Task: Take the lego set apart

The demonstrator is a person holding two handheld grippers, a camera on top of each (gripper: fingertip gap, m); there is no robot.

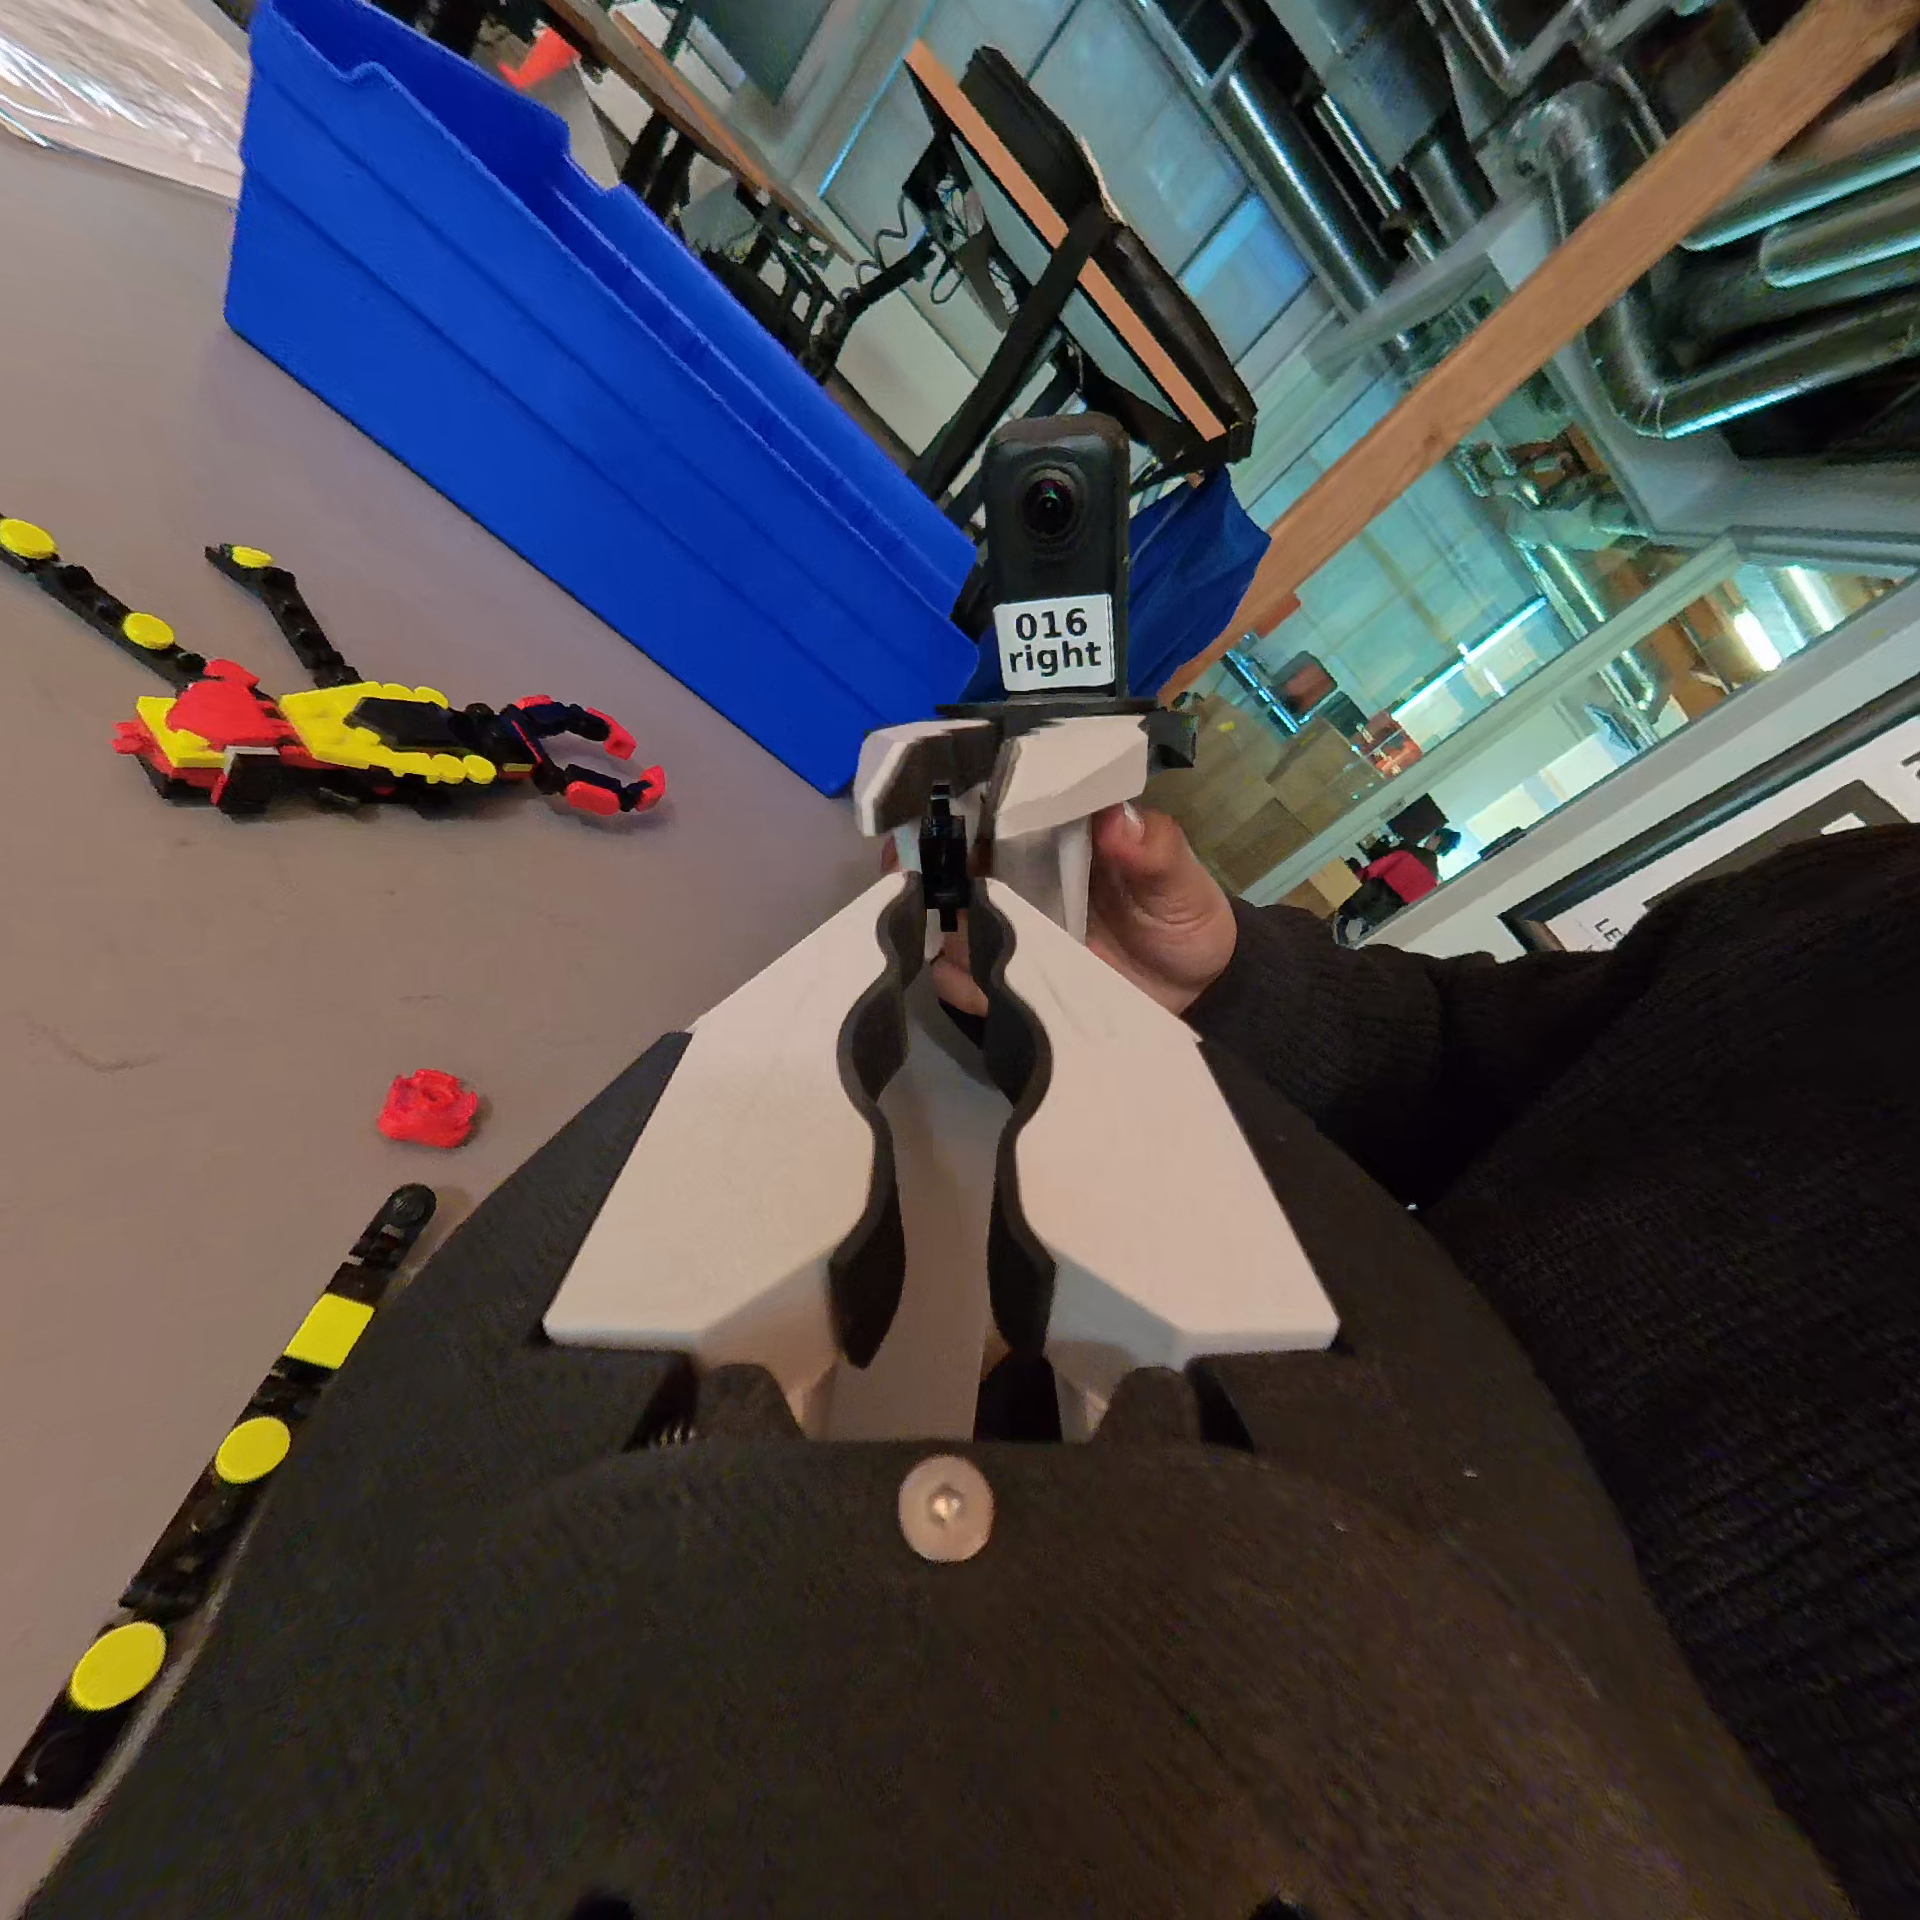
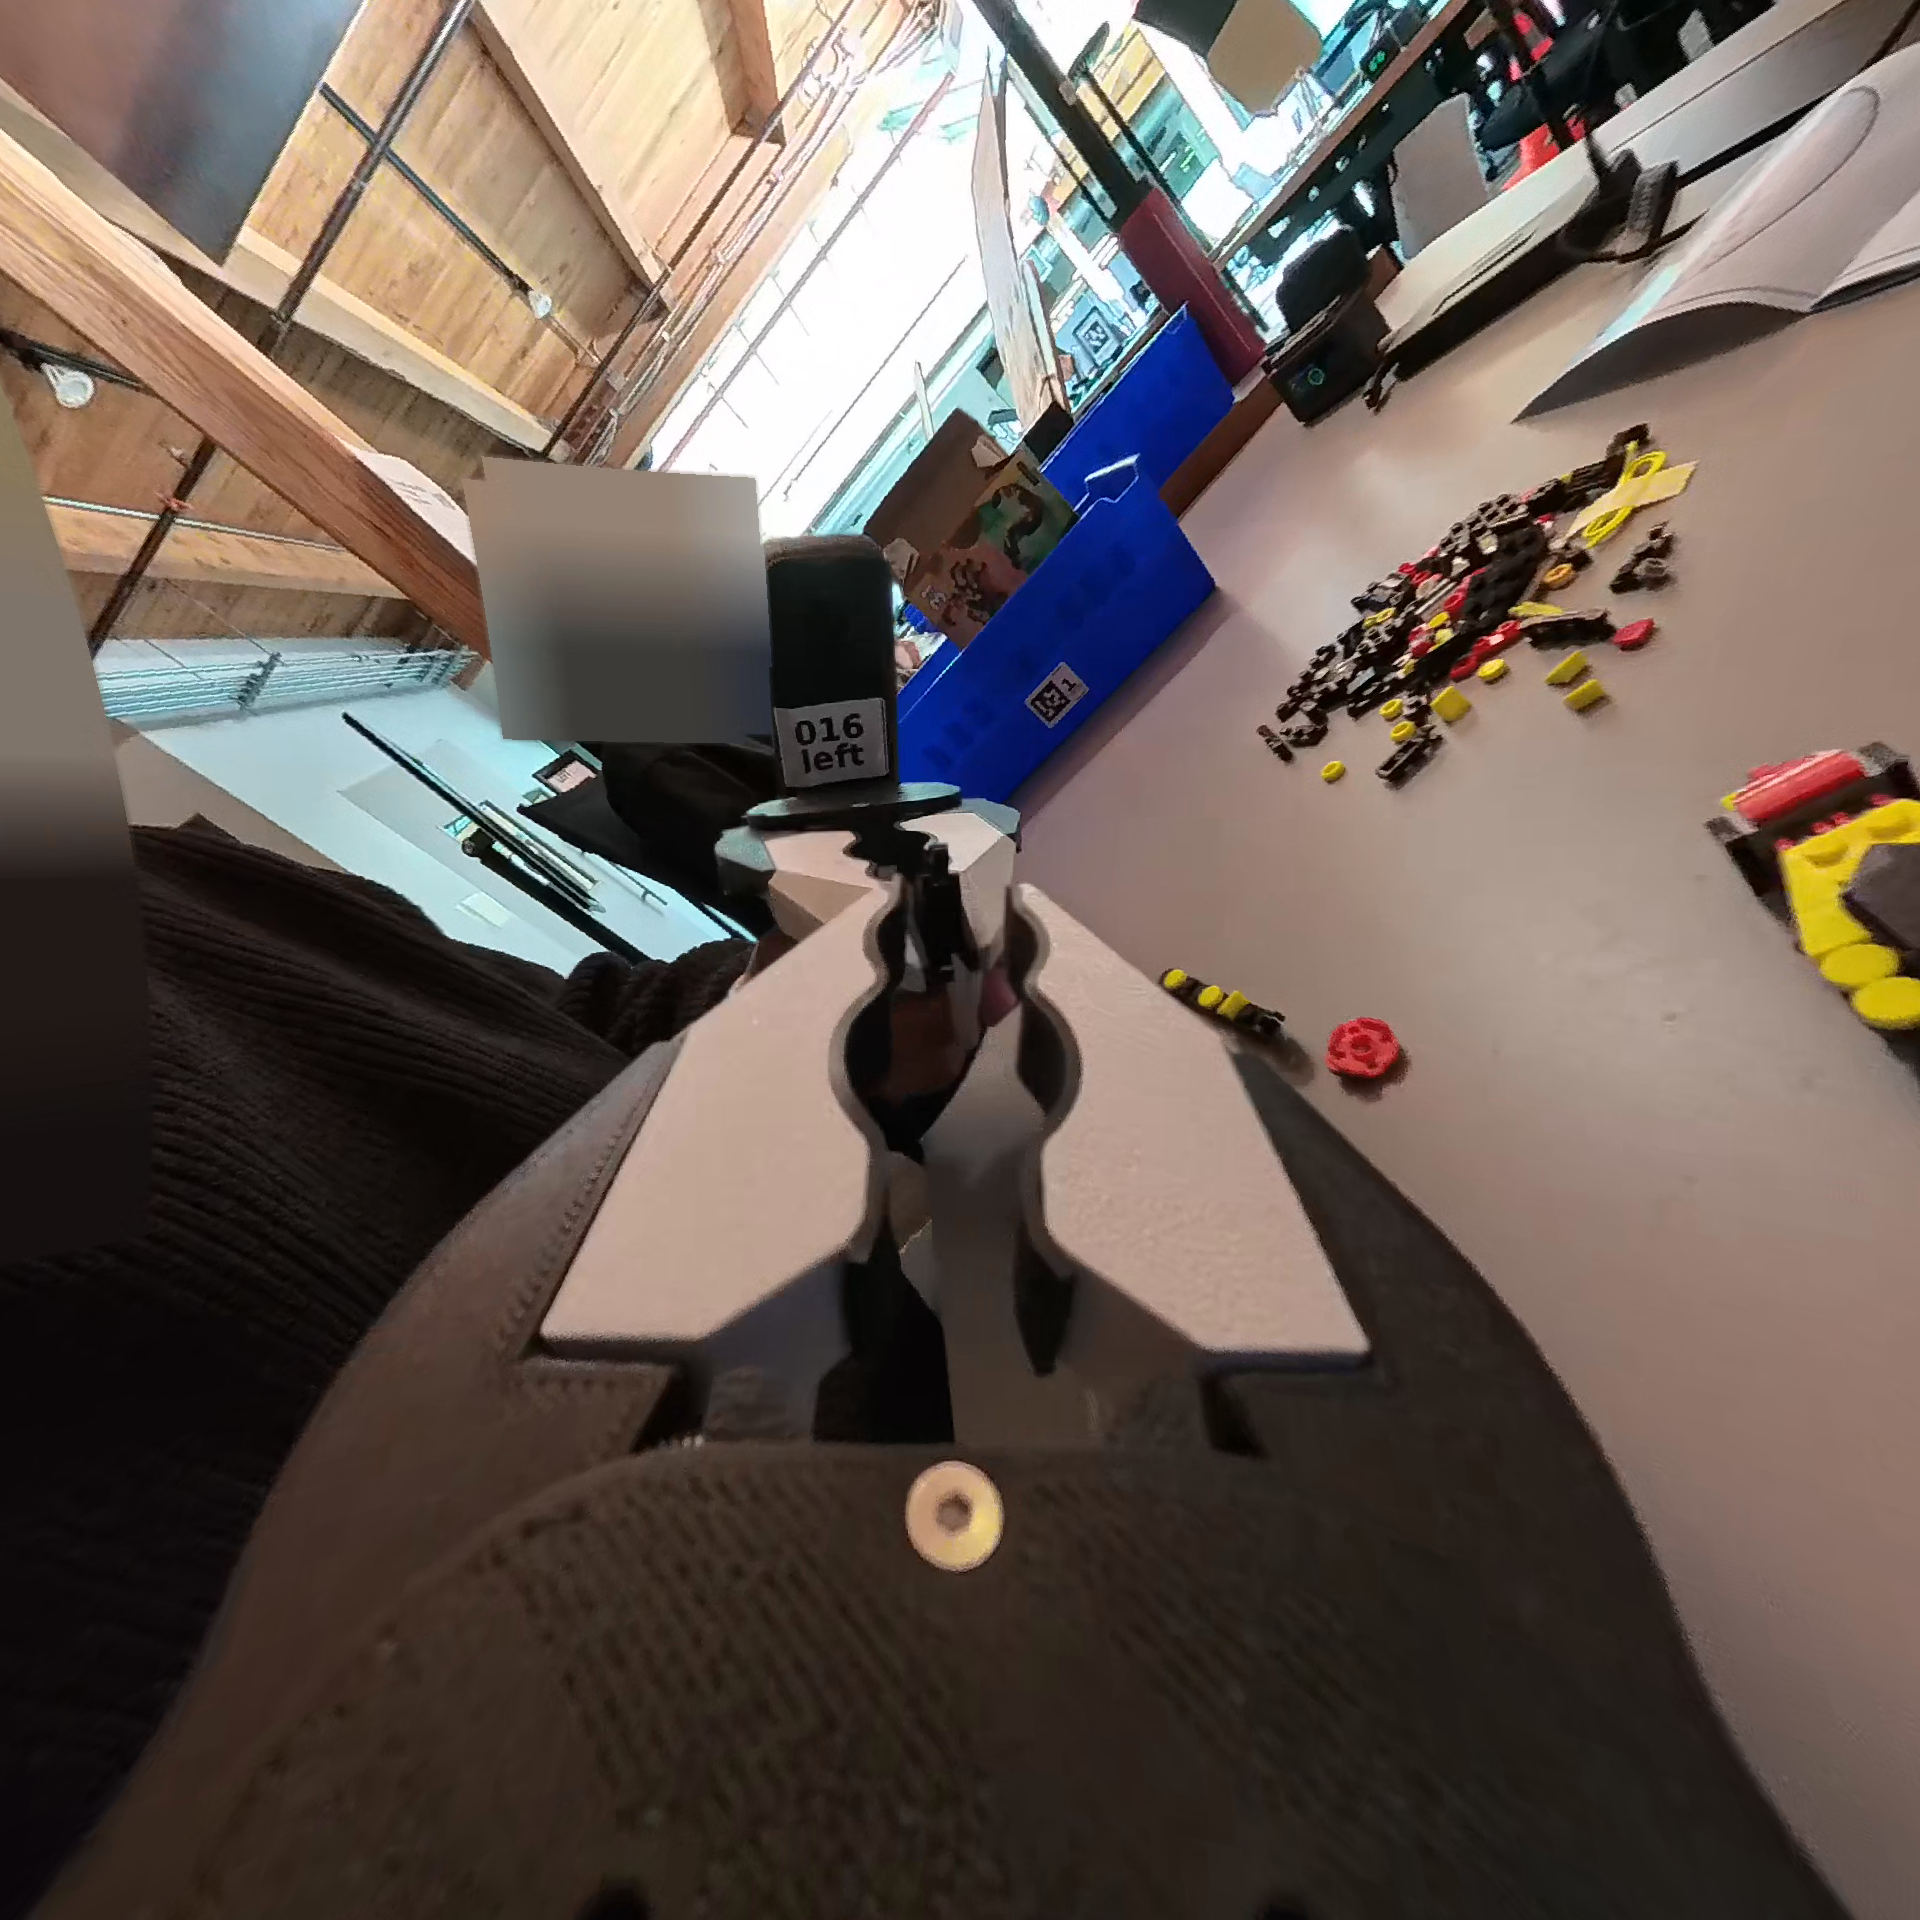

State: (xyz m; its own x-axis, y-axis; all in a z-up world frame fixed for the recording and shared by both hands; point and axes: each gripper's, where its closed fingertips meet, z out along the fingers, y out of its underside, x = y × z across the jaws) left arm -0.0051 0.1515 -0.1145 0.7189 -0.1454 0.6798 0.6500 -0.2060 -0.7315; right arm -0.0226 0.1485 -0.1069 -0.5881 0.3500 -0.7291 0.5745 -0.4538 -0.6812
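Observation:
My left gripper [image 1: 943, 899] and my right gripper [image 2: 938, 920] meet tip to tip above the grey table. Each is shut on an end of a small black lego piece [image 1: 943, 857], which also shows in the right wrist view [image 2: 935, 899]. The right gripper [image 1: 940, 795] faces me in the left wrist view, and the left gripper [image 2: 883, 868] faces me in the right wrist view. A partly built red, yellow and black lego model [image 1: 364, 738] lies on the table to the left; its end also shows in the right wrist view [image 2: 1839, 894].
A red round piece [image 1: 428, 1108] [image 2: 1362, 1046] and a black strip with yellow studs [image 1: 239, 1455] [image 2: 1221, 1003] lie near. Two more black strips [image 1: 104, 603] lie beyond the model. A pile of loose pieces [image 2: 1475, 613], a blue bin [image 1: 582, 395] [image 2: 1049, 644] and an open booklet [image 2: 1766, 239] stand farther off. My two grippers' fingertips are within a few centimetres of each other.

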